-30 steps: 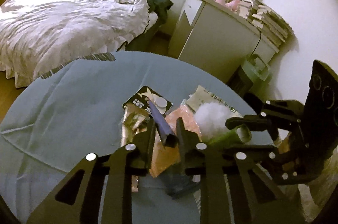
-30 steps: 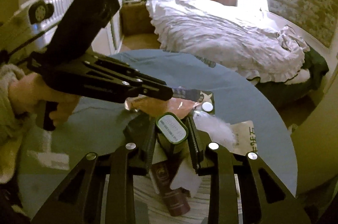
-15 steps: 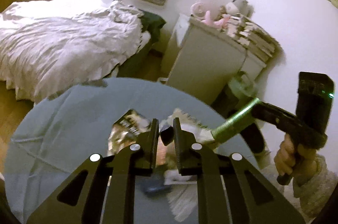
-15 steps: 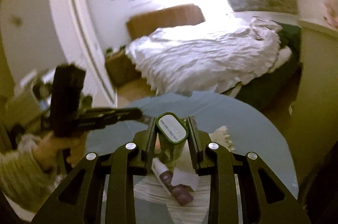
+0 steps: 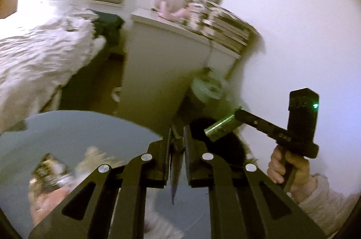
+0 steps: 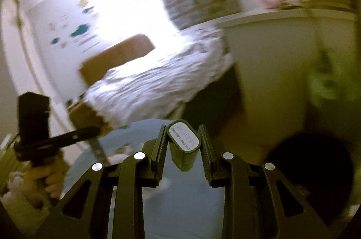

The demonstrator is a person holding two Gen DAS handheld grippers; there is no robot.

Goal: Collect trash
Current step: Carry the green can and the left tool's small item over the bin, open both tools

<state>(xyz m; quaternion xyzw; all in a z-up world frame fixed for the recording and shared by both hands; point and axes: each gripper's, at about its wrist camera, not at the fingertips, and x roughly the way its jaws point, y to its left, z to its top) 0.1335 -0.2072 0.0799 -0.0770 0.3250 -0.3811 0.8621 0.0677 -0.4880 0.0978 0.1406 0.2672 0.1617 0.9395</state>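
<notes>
Both tongs have lifted off the round blue-grey surface [image 5: 74, 133]: left tongs [image 5: 177, 139] gripping a thin dark wrapper [image 5: 174, 173], right tongs [image 6: 183, 144] clamping a green oblong tube [image 6: 183, 148], likely heading binward.

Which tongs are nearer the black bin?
Right. Right tongs hold the green bottle over the black bin; left tongs sit at the table edge, short of it.

Wrappers [image 5: 49, 173] on round table [image 5: 74, 128], cabinet [image 5: 162, 72] behind it.
</notes>
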